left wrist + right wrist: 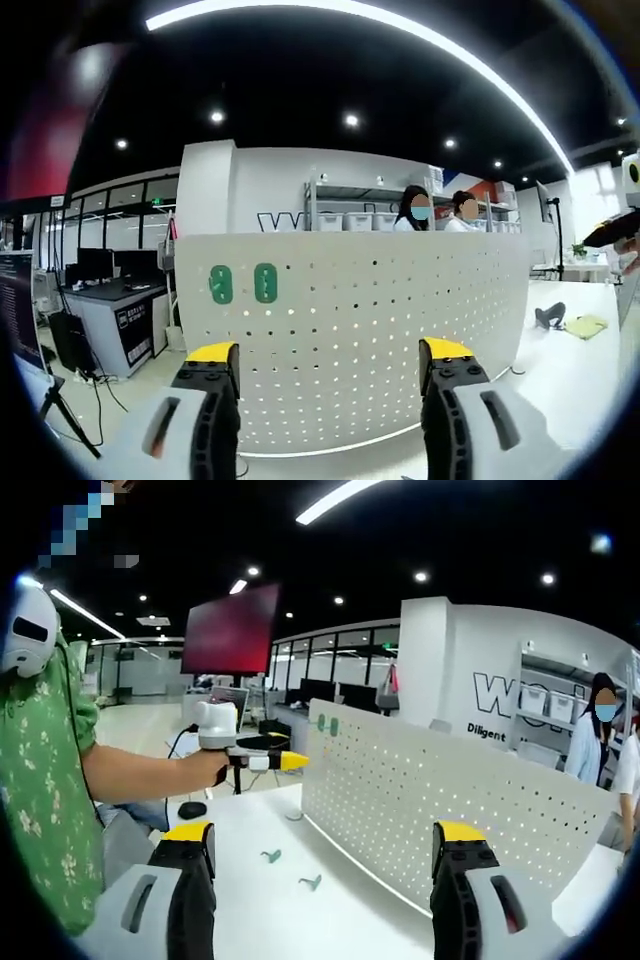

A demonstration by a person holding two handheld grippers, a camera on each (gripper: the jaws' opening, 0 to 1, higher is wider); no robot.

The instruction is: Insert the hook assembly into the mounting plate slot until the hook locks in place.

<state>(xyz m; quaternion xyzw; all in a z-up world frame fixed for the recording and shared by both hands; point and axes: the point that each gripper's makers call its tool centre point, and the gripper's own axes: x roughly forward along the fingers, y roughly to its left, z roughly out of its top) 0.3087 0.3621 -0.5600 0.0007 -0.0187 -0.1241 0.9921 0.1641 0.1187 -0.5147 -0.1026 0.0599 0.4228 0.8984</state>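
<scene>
The white pegboard (450,790) stands up along the desk (250,900), with two green plates (243,284) near its top corner. Two small green hooks (290,870) lie on the desk in front of it, maybe apart from its bottom edge. The left gripper (285,761) hovers near the board's corner, jaws wide apart and empty. The right gripper (325,865) is wide apart and empty too.
</scene>
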